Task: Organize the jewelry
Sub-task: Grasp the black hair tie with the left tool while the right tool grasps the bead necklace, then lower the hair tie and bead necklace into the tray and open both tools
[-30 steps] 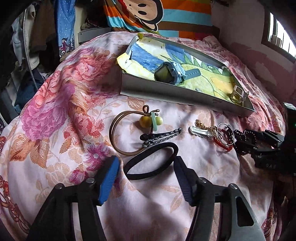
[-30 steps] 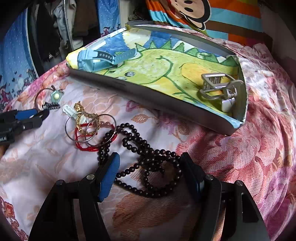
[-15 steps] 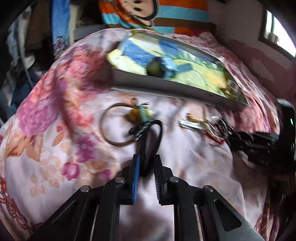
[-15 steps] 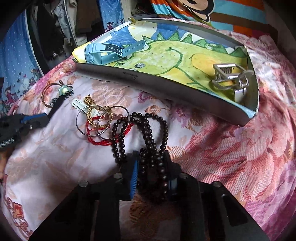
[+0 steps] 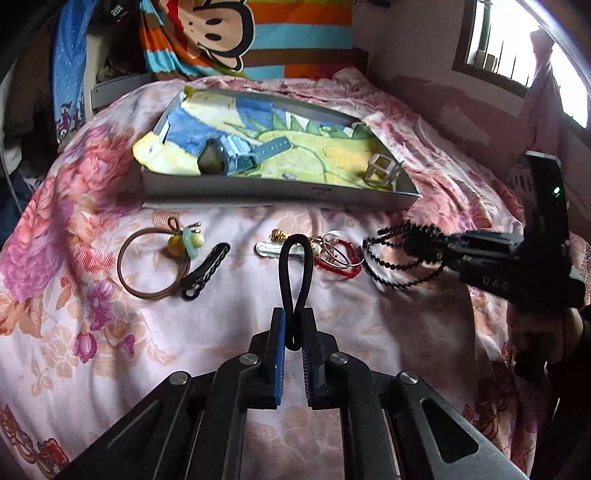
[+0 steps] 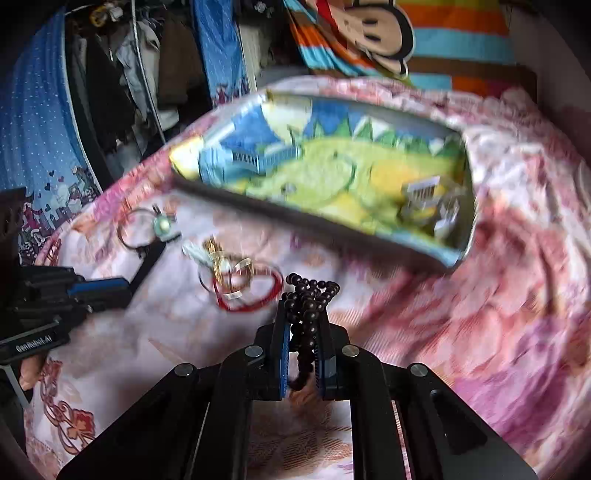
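Note:
My left gripper (image 5: 293, 314) is shut on a black elastic band (image 5: 293, 254), which stands up from the pads as a narrow loop. In the right wrist view my right gripper (image 6: 303, 310) is shut on a string of dark beads (image 6: 310, 291), bunched between the blue pads. From the left wrist view the right gripper (image 5: 410, 245) comes in from the right, with the beads (image 5: 388, 266) hanging in loops just above the bedspread. Behind them lies a grey tray (image 5: 280, 194) lined with a dinosaur picture. It holds a blue watch (image 5: 236, 155) and a metal watch band (image 5: 382, 170).
On the floral bedspread lie a brown hair ring with a yellow-green charm (image 5: 147, 266), a black hair clip (image 5: 205, 271), and a cluster of silver rings, gold chain and red cord (image 5: 336, 254). A striped monkey pillow (image 5: 229, 33) stands behind. Clothes hang at the left.
Both grippers went from open to shut, the left on the black band, the right on the beads. Both items have been lifted off the bedspread, and the band is squeezed into a narrow loop.

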`<state>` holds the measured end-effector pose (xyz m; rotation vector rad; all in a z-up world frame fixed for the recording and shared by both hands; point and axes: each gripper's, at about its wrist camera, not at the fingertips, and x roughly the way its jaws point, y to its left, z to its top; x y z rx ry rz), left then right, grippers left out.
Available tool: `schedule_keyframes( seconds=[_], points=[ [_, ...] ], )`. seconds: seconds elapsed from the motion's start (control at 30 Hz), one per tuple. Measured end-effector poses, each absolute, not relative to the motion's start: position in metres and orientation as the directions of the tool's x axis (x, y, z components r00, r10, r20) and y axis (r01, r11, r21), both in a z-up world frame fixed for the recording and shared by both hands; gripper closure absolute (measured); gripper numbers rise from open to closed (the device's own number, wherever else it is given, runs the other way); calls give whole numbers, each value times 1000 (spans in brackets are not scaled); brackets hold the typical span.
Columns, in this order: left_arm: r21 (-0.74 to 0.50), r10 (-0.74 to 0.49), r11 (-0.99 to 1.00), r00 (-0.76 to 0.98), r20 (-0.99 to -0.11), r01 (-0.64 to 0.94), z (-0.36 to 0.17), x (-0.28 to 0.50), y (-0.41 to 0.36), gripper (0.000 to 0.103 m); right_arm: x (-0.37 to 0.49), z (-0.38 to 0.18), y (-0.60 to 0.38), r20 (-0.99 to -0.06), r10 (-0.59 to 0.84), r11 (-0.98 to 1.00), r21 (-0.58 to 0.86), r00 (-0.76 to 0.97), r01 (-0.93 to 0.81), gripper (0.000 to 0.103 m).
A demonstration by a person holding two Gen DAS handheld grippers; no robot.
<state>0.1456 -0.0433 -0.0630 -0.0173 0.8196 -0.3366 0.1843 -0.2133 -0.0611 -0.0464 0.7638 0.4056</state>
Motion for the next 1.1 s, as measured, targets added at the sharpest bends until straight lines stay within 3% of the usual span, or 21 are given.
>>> schedule_keyframes(
  seconds=[0.3,0.4,0.57,0.77,1.1],
  points=[
    [-146,-290,955,721,-629,257,-37,149,-37,95,195,-15,-218,-570,359,920,82,739,-383,93],
    [-166,-291,957,776,-559,239,-20,165,-29,95,207,-2,-212,-550,353,921,62,757,-385,93],
    [-169,-255,966,816,-518,194,-2,213,-16,95,245,6,-193,-514,376,919,97,771,-383,93],
    [-155,-206,978,802,-560,142,-11,265,-3,95,287,-14,-166,-508,376,924,148,775,-352,93],
    [-150,-189,981,745,-640,120,-28,298,-4,95,305,-64,-162,-621,346,936,182,703,-300,92]
  ],
)
